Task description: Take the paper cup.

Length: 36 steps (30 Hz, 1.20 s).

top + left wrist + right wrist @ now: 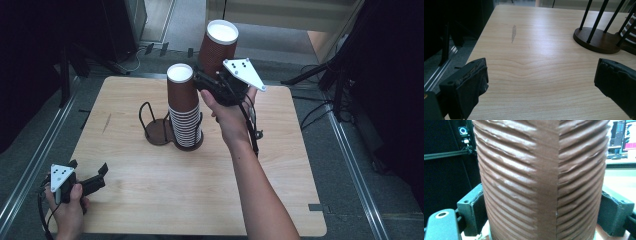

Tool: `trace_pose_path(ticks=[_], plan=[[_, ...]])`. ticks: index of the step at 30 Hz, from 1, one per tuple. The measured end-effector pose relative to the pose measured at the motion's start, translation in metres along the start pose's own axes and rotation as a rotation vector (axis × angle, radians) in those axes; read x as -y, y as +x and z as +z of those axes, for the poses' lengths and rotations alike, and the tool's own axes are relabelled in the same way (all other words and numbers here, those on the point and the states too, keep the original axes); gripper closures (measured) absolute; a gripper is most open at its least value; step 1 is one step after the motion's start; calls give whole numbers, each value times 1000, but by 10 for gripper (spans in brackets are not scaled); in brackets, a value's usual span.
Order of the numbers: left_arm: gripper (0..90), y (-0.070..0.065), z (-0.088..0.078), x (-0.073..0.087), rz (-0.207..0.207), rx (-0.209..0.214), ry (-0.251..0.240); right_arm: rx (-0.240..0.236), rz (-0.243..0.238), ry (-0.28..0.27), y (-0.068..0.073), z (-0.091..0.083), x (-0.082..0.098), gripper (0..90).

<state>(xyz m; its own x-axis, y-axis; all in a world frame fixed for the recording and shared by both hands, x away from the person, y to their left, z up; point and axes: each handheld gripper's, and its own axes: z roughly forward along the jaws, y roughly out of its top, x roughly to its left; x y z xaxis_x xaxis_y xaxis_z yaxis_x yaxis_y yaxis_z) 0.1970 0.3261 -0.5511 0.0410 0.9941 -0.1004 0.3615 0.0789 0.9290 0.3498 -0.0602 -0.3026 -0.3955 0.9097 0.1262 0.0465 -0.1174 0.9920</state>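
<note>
We hold one ribbed paper cup (pixel 218 44), light and crushable, mid-wall in right gripper (pixel 212 86), jaws clamped; stack (pixel 184 112) mid-counter (pixel 150 200); left gripper (pixel 90 181) jaws apart, empty.

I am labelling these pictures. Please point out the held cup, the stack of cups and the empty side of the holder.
held cup (pixel 217 46), high view, on its ribbed brown wall.
stack of cups (pixel 183 97), high view, on the top cup's wall.
empty side of the holder (pixel 596 41), left gripper view, on its round brown base.
</note>
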Motion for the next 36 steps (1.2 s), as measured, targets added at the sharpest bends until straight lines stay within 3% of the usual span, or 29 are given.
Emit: trace_pose_path(ticks=[6, 13, 19, 28, 31, 33, 36], plan=[[0, -2, 1, -1, 22, -4, 16, 21, -17, 6, -14, -12, 8, 125], [0, 0, 2, -4, 17, 5, 45, 73, -41, 35, -34, -29, 22, 125], [0, -6, 3, -10, 39, 43, 52, 100, -55, 41, -49, -46, 38, 125], [0, -28, 5, -27, 95, 109, 30, 121, -51, 42, -60, -61, 55, 125], [0, -35, 8, -31, 120, 132, 23, 123, -70, 51, -62, -65, 64, 120], [0, -38, 10, -33, 114, 154, 21, 148, -96, 65, -62, -69, 73, 118], [0, -43, 12, -38, 113, 180, 15, 134, -96, 73, -62, -74, 80, 118]])
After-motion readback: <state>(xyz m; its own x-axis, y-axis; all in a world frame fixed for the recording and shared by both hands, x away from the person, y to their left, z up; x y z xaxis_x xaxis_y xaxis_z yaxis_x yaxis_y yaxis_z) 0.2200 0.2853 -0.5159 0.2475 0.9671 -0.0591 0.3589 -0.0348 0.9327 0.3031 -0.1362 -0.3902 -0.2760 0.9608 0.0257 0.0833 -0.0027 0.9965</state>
